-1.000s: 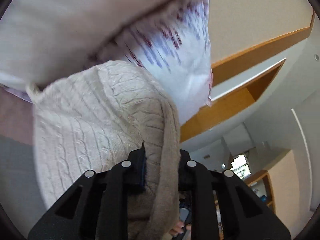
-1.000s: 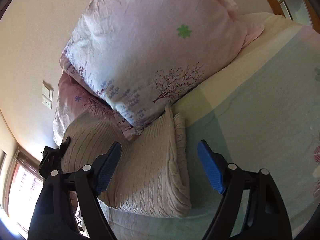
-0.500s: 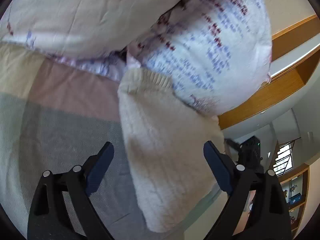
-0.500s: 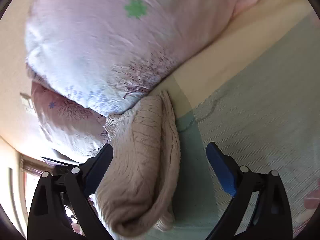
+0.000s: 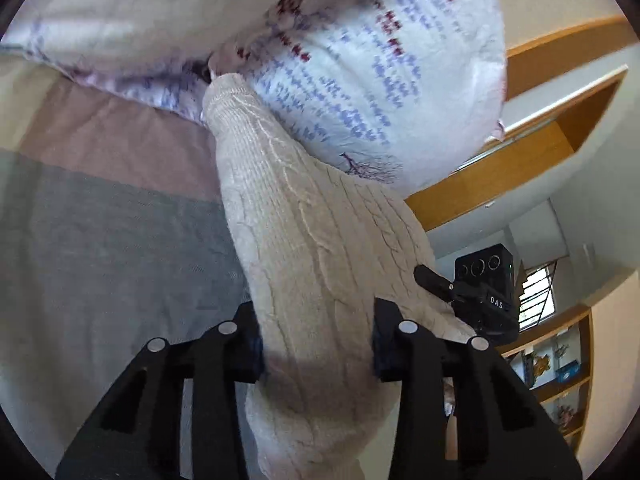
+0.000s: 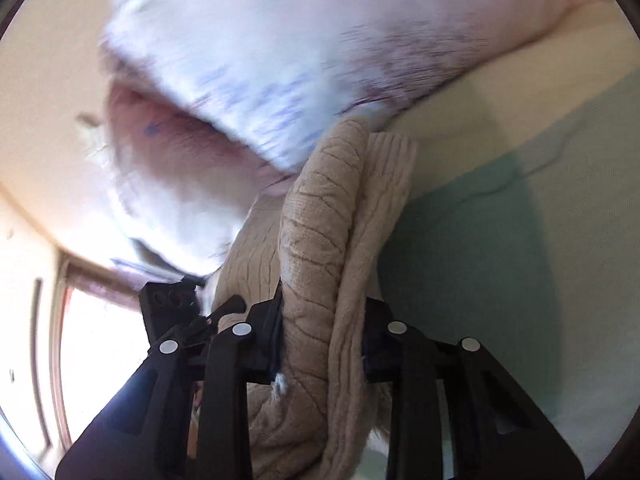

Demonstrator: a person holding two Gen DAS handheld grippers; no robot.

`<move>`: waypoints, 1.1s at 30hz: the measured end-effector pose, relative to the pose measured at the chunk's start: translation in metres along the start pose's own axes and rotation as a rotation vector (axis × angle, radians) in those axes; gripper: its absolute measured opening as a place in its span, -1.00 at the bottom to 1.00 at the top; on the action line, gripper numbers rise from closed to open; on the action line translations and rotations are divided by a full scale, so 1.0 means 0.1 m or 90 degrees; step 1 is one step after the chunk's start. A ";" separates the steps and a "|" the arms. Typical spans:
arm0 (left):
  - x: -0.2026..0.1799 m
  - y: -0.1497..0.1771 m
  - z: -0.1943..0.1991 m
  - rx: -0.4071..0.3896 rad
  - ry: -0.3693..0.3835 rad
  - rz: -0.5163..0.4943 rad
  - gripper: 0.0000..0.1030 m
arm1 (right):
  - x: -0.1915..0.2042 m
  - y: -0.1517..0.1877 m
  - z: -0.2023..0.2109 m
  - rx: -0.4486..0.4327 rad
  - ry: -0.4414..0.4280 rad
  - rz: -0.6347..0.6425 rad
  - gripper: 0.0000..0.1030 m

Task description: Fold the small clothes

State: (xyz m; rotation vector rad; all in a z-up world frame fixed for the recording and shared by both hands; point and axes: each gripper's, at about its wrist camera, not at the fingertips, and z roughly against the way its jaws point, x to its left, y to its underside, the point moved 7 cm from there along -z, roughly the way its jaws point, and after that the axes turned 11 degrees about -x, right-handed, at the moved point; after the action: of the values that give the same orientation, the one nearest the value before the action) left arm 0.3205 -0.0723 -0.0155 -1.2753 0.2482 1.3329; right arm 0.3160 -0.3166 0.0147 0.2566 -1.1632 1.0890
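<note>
Folded knit sweater (image 5: 320,248) on bed (image 5: 100,240), far end touching pillow (image 5: 360,60). Left tongs (image 5: 318,354) and right tongs (image 6: 322,340) each pinching its near edge. Folding looks done; setting down remains.

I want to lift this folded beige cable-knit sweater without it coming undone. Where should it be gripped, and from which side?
Grip the folded beige cable-knit sweater at its thick near end, coming in from the side away from the floral pillow, one gripper per edge. The layers stack there, so jaws catch them all. The left gripper and right gripper are clamped that way now.
</note>
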 end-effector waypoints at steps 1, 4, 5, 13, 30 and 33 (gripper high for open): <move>-0.01 0.01 0.18 -0.012 -0.002 -0.027 -0.21 | 0.12 0.11 -0.02 0.008 -0.016 0.027 -0.44; 0.17 0.07 0.53 -0.014 -0.102 -0.115 0.04 | 0.17 0.43 -0.24 0.050 0.037 0.110 -0.32; 0.25 0.07 0.63 -0.024 -0.154 -0.144 0.04 | 0.09 0.49 -0.30 0.058 0.086 0.128 -0.27; -0.31 0.21 1.27 -0.125 -0.113 -0.273 0.44 | 0.34 0.44 0.55 -0.110 0.059 0.124 -0.11; -0.52 1.04 0.19 0.041 -0.121 -0.441 0.30 | -0.44 -0.14 -0.29 -0.081 0.285 0.039 -1.00; -0.53 1.03 0.23 0.032 -0.105 -0.428 0.30 | -0.28 -0.02 -0.03 -0.097 0.185 0.029 -0.90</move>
State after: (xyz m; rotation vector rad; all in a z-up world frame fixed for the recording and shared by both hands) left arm 0.2095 -0.1115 -0.0216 -1.0641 -0.2485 0.8348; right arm 0.3198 -0.3317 -0.0091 -0.0471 -0.9880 1.0322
